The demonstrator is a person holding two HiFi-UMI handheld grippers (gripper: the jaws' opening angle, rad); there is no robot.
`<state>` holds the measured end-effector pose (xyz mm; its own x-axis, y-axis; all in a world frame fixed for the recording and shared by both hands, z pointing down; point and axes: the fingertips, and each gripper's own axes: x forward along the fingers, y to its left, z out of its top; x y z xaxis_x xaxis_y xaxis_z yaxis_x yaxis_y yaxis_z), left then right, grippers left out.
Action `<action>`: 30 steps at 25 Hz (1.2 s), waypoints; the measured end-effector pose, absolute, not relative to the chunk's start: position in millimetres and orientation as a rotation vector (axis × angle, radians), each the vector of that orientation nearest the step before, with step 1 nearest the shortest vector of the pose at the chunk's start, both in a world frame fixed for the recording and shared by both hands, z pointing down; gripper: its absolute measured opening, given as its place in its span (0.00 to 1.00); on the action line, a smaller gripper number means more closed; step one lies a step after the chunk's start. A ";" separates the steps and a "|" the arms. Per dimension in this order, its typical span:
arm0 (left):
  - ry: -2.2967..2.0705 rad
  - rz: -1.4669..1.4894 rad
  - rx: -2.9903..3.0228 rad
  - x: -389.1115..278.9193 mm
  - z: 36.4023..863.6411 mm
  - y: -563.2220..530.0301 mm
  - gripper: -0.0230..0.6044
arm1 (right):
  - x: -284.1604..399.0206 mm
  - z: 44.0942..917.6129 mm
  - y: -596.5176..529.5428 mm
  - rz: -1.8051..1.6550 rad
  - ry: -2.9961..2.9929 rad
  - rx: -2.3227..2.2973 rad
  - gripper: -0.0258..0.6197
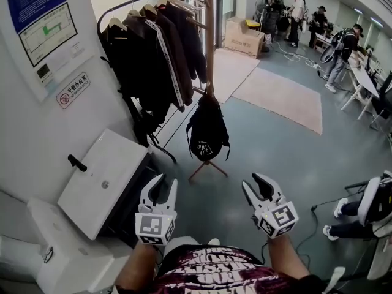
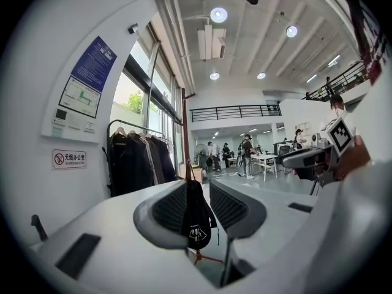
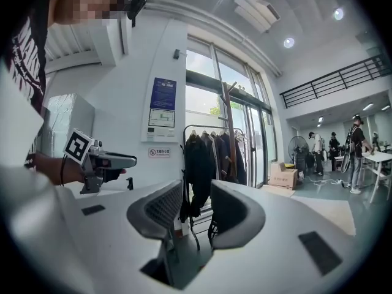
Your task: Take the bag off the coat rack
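A black bag (image 1: 207, 130) hangs by its strap from a wooden coat rack pole (image 1: 210, 41), low over the rack's feet, some way ahead of me. My left gripper (image 1: 166, 181) and right gripper (image 1: 252, 181) are held side by side short of it, both open and empty, well apart from the bag. In the left gripper view the bag (image 2: 197, 222) shows far off through the gap of the left gripper (image 2: 197, 195). The right gripper (image 3: 196, 204) looks at a rail of dark coats (image 3: 202, 158); the pole (image 3: 228, 133) stands beside them, and I cannot make out the bag there.
A clothes rail with dark coats (image 1: 153, 48) stands left of the pole against a white wall. A white cabinet (image 1: 104, 179) sits close on my left. Pale rugs (image 1: 282, 97), a cardboard box (image 1: 244, 35) and several people (image 1: 318, 23) are further back; a chair (image 1: 367, 207) is at right.
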<state>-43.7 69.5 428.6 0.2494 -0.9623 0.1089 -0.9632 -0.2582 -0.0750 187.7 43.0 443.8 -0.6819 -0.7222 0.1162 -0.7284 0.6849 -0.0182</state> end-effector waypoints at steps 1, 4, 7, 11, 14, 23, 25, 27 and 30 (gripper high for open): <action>-1.913 0.217 2.465 -46.0 431.2 68.3 0.21 | 188.8 444.7 40.1 0.099 -2.792 1.203 0.27; -1.917 0.199 2.429 -53.2 434.7 62.0 0.21 | 189.8 449.5 29.3 0.119 -2.790 1.205 0.27; -1.908 0.201 2.436 -55.7 437.9 56.1 0.21 | 184.9 454.1 22.0 0.131 -2.787 1.202 0.27; -1.885 0.226 2.438 -63.0 446.8 40.0 0.21 | 174.3 459.1 6.9 0.139 -2.774 1.201 0.27; -1.869 0.231 2.449 -67.4 450.3 21.7 0.21 | 166.8 462.9 -8.3 0.142 -2.766 1.208 0.27; -1.797 0.236 2.514 -74.0 450.2 -42.9 0.21 | 137.4 461.9 -64.0 0.141 -2.745 1.221 0.27; -1.778 0.242 2.525 -74.7 451.5 -58.8 0.21 | 133.1 461.6 -77.7 0.145 -2.741 1.232 0.27; -1.767 0.244 2.534 -77.3 452.4 -74.7 0.21 | 131.0 463.1 -90.3 0.150 -2.731 1.243 0.27; -1.758 0.243 2.540 -84.2 454.0 -97.8 0.21 | 127.1 465.7 -109.3 0.157 -2.724 1.261 0.27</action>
